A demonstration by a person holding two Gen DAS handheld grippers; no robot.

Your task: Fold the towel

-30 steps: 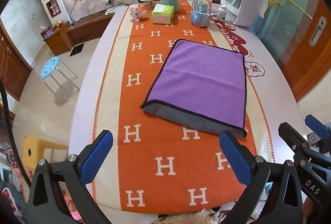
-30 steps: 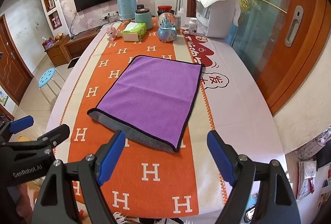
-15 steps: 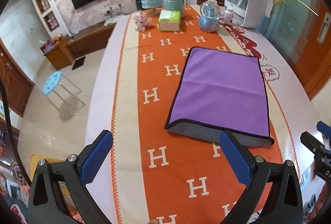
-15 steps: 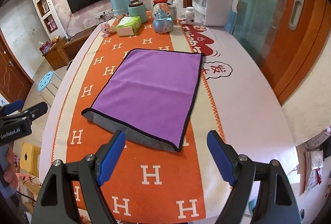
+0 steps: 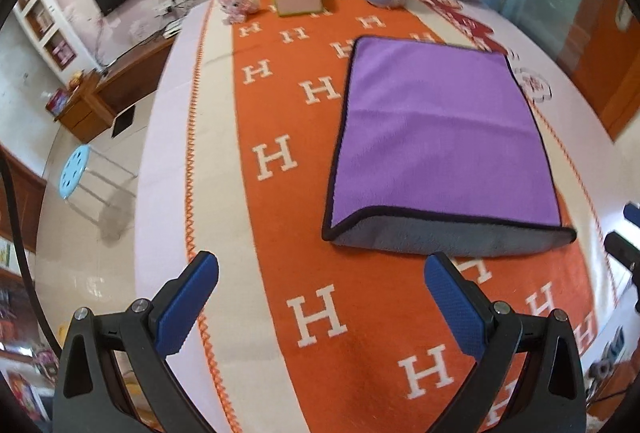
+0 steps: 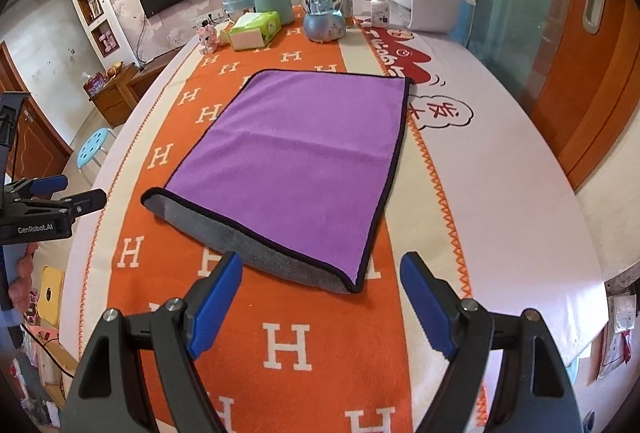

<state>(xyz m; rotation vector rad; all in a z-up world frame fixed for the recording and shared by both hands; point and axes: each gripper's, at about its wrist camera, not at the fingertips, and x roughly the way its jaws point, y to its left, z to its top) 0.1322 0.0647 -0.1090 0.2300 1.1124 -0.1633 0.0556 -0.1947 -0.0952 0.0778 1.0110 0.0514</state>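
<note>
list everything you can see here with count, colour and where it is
towel: 1, purple with grey underside, folded on the orange runner
table runner: 1, orange with white H marks, down the table
tissue box: 1, green, far end
snow globe: 1, blue base, far end
jar: 1, teal, behind the tissue box
pink toy: 1, far left
stool: 1, light blue, on the floor
left gripper: open, empty
right gripper: open, empty

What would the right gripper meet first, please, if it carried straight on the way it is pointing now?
Probably the near grey edge of the purple towel, which lies just ahead between the fingers of the open right gripper. Depth is uncertain, so it might meet the orange tablecloth in front of the towel first.
</note>
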